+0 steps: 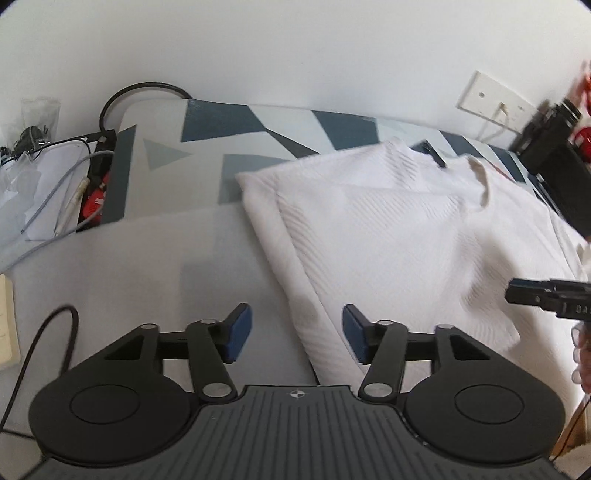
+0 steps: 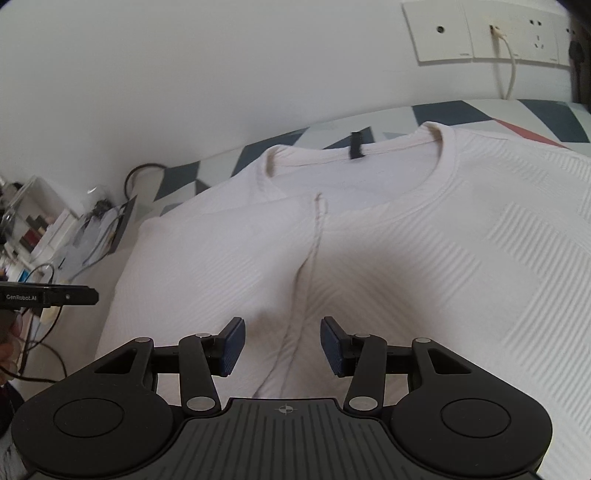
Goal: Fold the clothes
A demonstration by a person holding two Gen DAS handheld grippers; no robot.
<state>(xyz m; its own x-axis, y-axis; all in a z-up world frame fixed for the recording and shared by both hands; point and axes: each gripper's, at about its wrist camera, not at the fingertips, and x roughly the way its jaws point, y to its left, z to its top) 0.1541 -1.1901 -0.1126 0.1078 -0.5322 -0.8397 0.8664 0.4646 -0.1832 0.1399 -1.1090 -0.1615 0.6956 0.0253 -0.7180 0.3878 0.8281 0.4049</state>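
A white ribbed T-shirt (image 1: 388,229) lies flat on a pale surface, over a cloth with blue and grey triangles (image 1: 258,125). In the right wrist view the shirt (image 2: 443,258) shows its round collar (image 2: 436,184) and a black neck tag (image 2: 356,146). One side is folded over the front, and its hem (image 2: 314,240) runs down toward me. My left gripper (image 1: 297,325) hovers open over the shirt's folded left edge, nothing between its pads. My right gripper (image 2: 282,332) stands open above the hem, pads apart from the cloth. Each gripper shows at the other view's edge: right gripper (image 1: 546,299), left gripper (image 2: 51,295).
Cables and a black power strip (image 1: 92,177) lie left of the patterned cloth. A wall socket plate (image 2: 480,33) with a white cord sits behind the shirt. A black device (image 1: 554,155) stands at the far right. Boxes and clutter (image 2: 37,229) fill the left side.
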